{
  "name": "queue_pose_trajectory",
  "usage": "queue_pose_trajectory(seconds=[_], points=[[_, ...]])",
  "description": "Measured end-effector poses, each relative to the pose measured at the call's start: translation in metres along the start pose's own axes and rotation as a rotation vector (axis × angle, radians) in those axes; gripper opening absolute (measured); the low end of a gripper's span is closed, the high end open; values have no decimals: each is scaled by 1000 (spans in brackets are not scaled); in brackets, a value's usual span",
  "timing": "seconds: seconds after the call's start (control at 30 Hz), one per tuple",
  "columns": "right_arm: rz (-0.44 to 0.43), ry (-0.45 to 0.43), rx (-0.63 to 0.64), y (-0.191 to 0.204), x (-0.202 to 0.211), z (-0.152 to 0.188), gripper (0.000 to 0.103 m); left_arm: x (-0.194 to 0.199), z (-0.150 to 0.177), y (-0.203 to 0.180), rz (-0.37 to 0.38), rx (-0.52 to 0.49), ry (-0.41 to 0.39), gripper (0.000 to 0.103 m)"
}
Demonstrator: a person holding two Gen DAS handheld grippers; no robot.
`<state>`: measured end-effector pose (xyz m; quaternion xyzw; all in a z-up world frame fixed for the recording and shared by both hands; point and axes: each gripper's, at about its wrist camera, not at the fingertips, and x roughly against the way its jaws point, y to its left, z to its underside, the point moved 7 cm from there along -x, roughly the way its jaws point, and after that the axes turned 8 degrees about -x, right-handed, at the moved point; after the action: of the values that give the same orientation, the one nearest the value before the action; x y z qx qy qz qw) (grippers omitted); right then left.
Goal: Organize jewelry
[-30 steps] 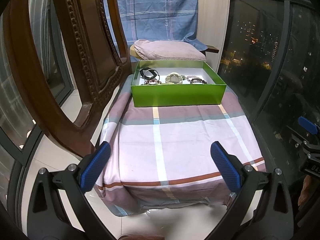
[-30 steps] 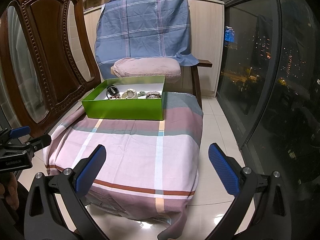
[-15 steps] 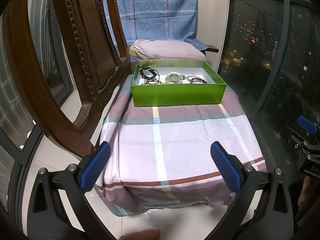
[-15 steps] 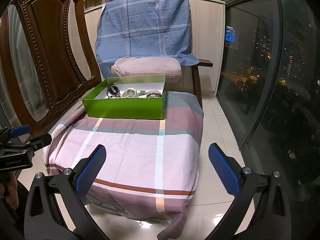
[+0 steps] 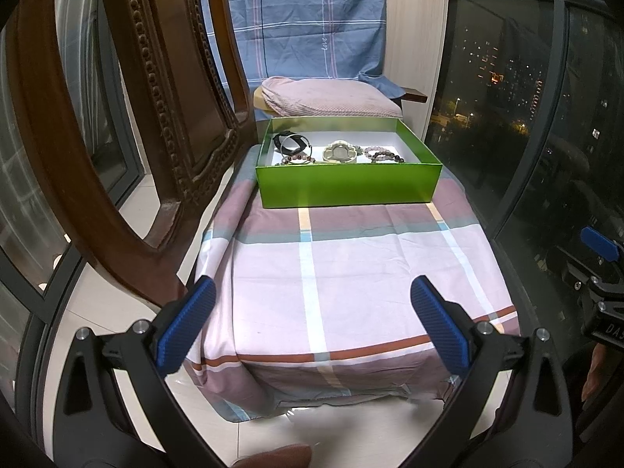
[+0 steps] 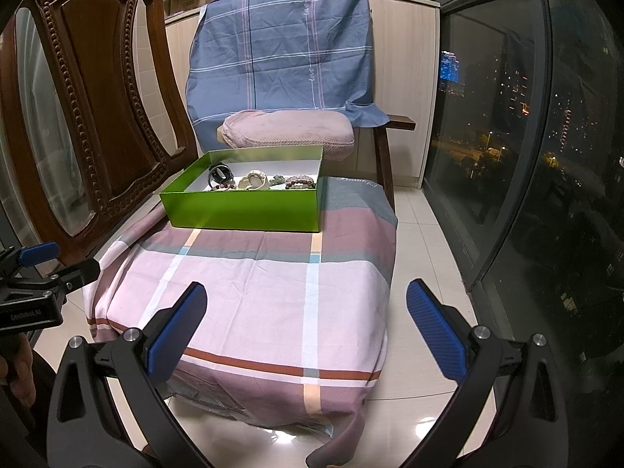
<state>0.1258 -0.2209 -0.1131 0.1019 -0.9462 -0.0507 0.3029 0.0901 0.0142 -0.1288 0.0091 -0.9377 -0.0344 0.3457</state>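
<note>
While both tools hang low at the near edge of the scene, the left gripper (image 5: 312, 323) has its two blue-padded jaws spread wide with nothing between them, and the right gripper (image 6: 306, 325) is spread the same way, also holding nothing. Just beyond the jaws lies a pink, white and mauve checked cloth (image 5: 351, 265) draped over a low surface. Farther ahead of the jaws, at the far end of the cloth, sits an open rectangular bright green cardboard box (image 5: 347, 187) with a white inside. In it lie the jewelry pieces: a black band with thin metal rings (image 5: 290, 142) on the left, a pale cream flower-shaped piece (image 5: 340, 152) in the middle, and beaded bracelets (image 5: 384, 156) on the right. Behind the box rest a pink cushion (image 5: 327, 97) and a blue checked sheet (image 5: 296, 19). A carved dark wooden chair back (image 6: 89, 97) stands to the left.
</note>
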Motion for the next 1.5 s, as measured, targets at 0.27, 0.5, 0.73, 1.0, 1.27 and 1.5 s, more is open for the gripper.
queue_pose_trajectory(seconds=[0.27, 0.5, 0.73, 1.0, 1.27, 1.5], points=[[1, 3, 1, 0, 0, 1, 100, 0, 0, 1, 2, 0, 0, 99], [0, 1, 4, -2, -1, 1, 100, -1, 1, 2, 0, 0, 2, 99], [1, 0, 5, -1, -1, 1, 100, -1, 0, 1, 0, -1, 3, 99], [1, 1, 5, -1, -1, 2, 100, 0, 0, 1, 1, -1, 3, 99], [1, 1, 5, -1, -1, 2, 100, 1, -1, 1, 0, -1, 4, 99], [1, 3, 7, -1, -1, 3, 100, 0, 0, 0, 0, -1, 3, 99]])
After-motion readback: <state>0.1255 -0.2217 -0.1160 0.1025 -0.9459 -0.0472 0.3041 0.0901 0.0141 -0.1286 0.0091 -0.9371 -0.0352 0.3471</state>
